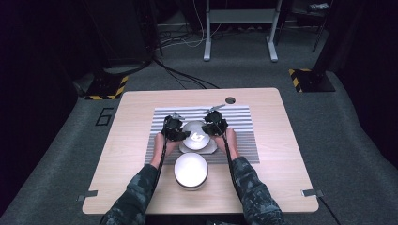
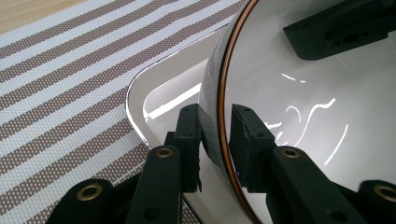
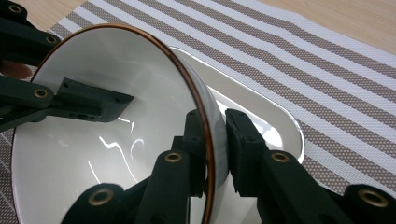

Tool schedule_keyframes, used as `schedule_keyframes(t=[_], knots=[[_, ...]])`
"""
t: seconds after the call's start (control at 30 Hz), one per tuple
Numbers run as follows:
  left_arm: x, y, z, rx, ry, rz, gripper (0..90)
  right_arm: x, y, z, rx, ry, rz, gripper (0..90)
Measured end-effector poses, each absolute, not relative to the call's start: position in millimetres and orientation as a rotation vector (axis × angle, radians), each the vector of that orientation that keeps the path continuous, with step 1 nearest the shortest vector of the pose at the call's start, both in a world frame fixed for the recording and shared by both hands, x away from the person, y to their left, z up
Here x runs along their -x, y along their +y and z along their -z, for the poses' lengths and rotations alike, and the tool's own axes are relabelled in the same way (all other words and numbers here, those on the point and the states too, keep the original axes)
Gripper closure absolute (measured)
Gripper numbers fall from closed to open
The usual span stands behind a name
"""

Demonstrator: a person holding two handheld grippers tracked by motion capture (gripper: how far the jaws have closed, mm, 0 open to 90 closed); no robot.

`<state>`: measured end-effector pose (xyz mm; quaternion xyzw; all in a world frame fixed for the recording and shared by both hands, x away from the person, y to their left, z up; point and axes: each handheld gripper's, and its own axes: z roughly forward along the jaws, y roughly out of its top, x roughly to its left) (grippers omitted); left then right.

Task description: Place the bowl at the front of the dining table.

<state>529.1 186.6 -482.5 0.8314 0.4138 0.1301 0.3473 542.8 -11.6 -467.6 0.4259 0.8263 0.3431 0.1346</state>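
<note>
Bowl (image 1: 195, 136), white with a thin brown rim, sits between my two grippers over the shallow white tray (image 2: 140, 100) on the striped mat (image 1: 244, 119), toward the middle of the table (image 1: 136, 101) and a little nearer its far edge than the second white bowl (image 1: 191, 170), which stands by the near edge.

My right gripper (image 3: 215, 123) is clamped on the bowl's rim: one jaw lies against the inside wall, the other against the outside, with no gap visible. My left gripper (image 2: 217, 122) straddles the opposite side of the rim in the same way, one jaw in and one out, but here I can see a sliver of space between the pads and the wall, so I judge it slack, not pinching.

What the coming move turns on, as I read it, is that the bowl lies straight across between my hands, rim to rim, left gripper on its left side and right gripper on its right, both equally near. The bowl looks tipped, its mouth leaning toward me rather than level, and I cannot tell whether its foot touches the tray. With only the right side firmly held, any lift would hang the weight from one edge; I would want the left to bite again or the bowl to be resting before moving.
</note>
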Motion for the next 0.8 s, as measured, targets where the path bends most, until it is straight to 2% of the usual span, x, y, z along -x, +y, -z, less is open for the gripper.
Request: schedule_keyframes(t=[0.63,0.8], knots=[[-537.9,194.0,486.2,-2.117,1.125,-0.241,75.0,-537.0,-11.1,462.7,-1.311,2.378,-0.967,77.6],[-534.3,188.4,482.5,-2.153,1.107,-0.301,73.7,-542.0,-13.5,466.8,-1.318,2.372,-0.982,80.0]])
